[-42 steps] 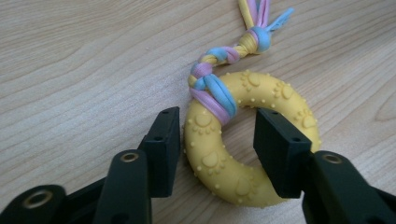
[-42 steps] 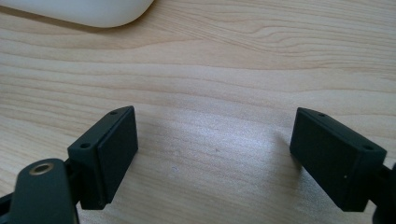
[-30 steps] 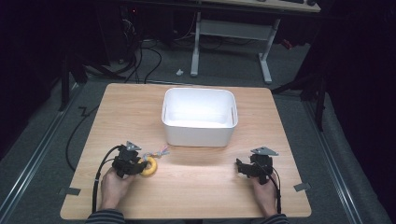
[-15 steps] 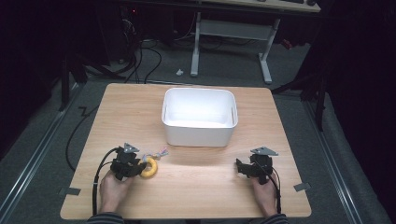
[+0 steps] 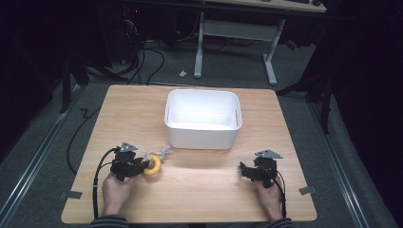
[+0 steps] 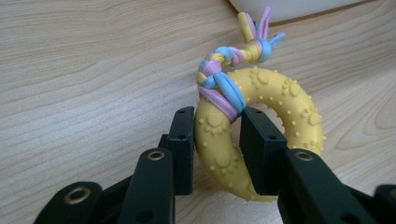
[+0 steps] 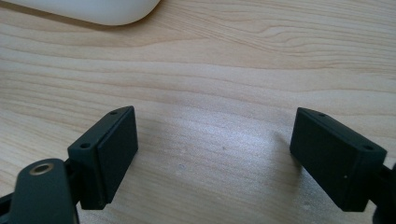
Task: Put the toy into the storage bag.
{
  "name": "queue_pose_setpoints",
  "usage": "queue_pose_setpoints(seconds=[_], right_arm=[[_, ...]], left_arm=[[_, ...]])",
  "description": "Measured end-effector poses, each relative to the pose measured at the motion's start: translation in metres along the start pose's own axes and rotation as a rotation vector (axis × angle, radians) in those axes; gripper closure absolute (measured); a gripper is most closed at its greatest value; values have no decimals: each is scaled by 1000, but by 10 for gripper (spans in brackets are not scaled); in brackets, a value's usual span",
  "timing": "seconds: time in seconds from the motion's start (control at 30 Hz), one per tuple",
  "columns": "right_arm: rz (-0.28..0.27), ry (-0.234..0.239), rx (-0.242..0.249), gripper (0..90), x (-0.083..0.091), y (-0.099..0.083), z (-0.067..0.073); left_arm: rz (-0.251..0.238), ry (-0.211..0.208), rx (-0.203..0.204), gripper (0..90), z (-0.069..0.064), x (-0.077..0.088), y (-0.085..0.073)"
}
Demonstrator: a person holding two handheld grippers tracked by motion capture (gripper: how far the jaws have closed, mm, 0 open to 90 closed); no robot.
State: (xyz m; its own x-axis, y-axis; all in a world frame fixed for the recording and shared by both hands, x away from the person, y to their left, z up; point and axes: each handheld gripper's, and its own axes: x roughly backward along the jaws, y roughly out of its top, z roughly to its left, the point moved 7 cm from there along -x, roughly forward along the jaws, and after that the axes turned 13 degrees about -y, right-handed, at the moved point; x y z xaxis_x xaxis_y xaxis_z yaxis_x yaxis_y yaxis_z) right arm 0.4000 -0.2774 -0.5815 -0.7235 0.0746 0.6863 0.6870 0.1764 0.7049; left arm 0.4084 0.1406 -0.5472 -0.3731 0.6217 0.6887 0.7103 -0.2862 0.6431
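Observation:
A yellow knobbly ring toy (image 5: 153,166) with a pink, blue and yellow braided cord (image 6: 223,84) lies on the wooden table (image 5: 199,185), front left. My left gripper (image 5: 142,167) is shut on it. In the left gripper view the two black pads (image 6: 183,140) press on either side of the ring's rim (image 6: 285,100), just below the knot of the cord. My right gripper (image 5: 244,172) rests low over the table at the front right. Its jaws (image 7: 215,154) stand wide open over bare wood, nothing between them.
A white plastic bin (image 5: 202,138) stands at the middle of the table, beyond both grippers, and its inside looks bare. Its rounded corner (image 7: 93,11) shows in the right gripper view. Dark floor, cables and a desk frame (image 5: 237,33) lie behind the table.

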Motion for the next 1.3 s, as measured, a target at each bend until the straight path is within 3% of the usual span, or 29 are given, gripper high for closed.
queue_pose_setpoints(seconds=[0.6,0.8,1.0,1.13,1.3], right_arm=[[-3,24,22,149,2,-1,4],[-6,28,26,149,2,-1,4],[-6,30,26,149,2,-1,5],[-8,34,32,149,2,-1,5],[-6,38,33,149,2,-1,5]], left_arm=[[-44,-8,11,665,-9,35,24],[-83,44,-9,665,-9,49,37],[-109,31,27,665,-8,59,46],[-103,43,25,665,-8,63,51],[-128,35,41,665,-9,72,64]])
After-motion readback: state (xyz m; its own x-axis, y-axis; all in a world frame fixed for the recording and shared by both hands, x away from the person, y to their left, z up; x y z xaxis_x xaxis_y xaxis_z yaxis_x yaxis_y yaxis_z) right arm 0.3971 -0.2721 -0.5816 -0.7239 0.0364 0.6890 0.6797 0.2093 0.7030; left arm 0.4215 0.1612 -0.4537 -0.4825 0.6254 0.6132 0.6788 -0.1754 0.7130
